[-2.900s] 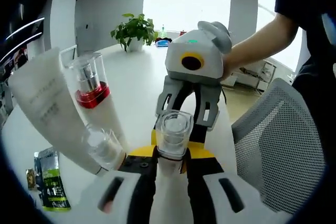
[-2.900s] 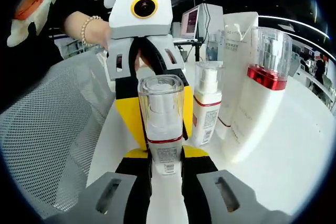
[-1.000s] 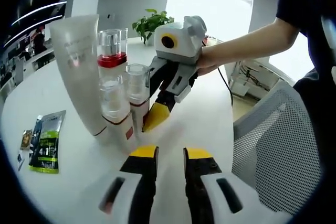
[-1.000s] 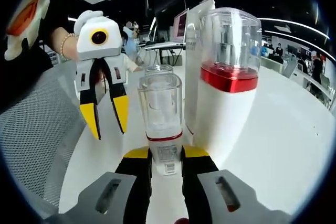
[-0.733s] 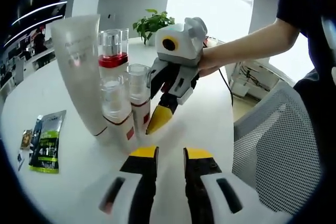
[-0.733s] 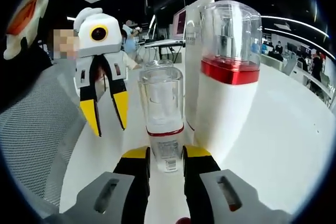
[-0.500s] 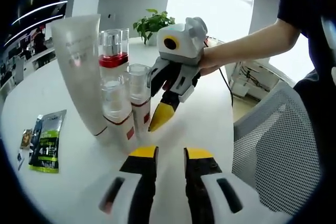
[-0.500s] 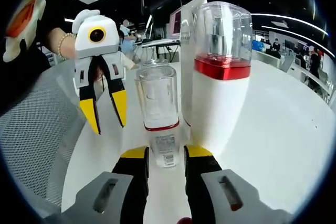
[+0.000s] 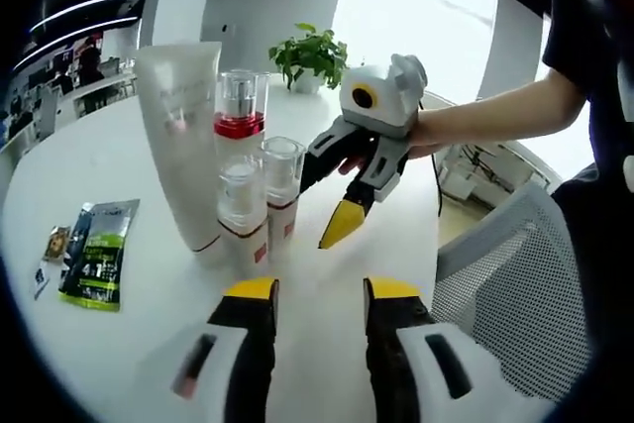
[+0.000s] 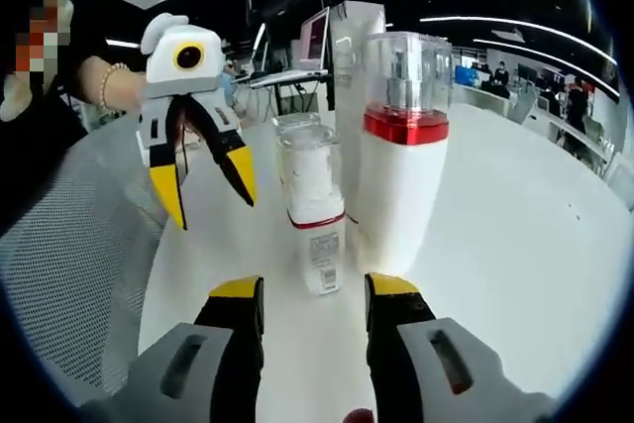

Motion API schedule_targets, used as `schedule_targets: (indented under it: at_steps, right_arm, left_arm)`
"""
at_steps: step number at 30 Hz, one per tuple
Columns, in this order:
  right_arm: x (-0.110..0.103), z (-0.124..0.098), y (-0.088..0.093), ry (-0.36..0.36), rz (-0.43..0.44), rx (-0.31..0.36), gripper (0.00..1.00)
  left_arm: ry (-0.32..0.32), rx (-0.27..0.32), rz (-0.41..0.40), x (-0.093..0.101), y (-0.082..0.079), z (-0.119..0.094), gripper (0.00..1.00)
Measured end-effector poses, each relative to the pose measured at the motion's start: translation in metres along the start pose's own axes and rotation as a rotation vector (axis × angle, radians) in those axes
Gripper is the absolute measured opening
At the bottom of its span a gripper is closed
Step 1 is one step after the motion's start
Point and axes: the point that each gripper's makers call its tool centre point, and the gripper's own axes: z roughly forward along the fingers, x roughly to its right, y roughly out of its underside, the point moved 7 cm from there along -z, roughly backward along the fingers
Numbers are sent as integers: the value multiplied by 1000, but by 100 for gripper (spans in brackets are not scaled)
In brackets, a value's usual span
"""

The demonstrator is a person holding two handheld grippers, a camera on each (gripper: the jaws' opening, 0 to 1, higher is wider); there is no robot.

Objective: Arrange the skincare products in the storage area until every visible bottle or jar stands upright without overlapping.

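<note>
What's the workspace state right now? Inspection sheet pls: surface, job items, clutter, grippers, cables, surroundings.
Surface: round white table, bare around the products.
Job's things: tall white squeeze tube, white bottle with red band and clear cap, two small white pump bottles with clear caps; all upright, clustered close together.
Clutter: green sachet and a smaller packet lying flat at the table edge.
Grippers: left gripper open, empty; right gripper open, empty, just short of a small pump bottle.
Cables: dark cable hanging beyond the right gripper.
Surroundings: potted green plant, grey mesh chair, person's arm, office background.
</note>
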Motion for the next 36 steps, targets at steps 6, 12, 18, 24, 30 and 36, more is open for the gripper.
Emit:
schedule_targets:
  at_steps: [6,12,18,24,30,36]
  right_arm:
    - [-11,-7,-5,41,40,-8,51]
    - [-26,-14,-9,74,63,-8,59]
    - [-41,-22,-7,94,92,4,65]
    - [-49,-31,-4,132,153,26,76]
    - [-57,-43,-3,142,174,33,78]
    - [-64,-50,4,137,177,19,81]
  left_arm:
    - [-39,44,-52,-5,1,-16,32]
    - [-97,60,-73,-3,4,-33,33]
    - [-154,81,-134,0,13,-48,36]
    - [-219,116,-201,10,17,-66,43]
    - [-285,97,-211,14,23,-78,49]
    - [-315,78,-219,16,31,-85,54]
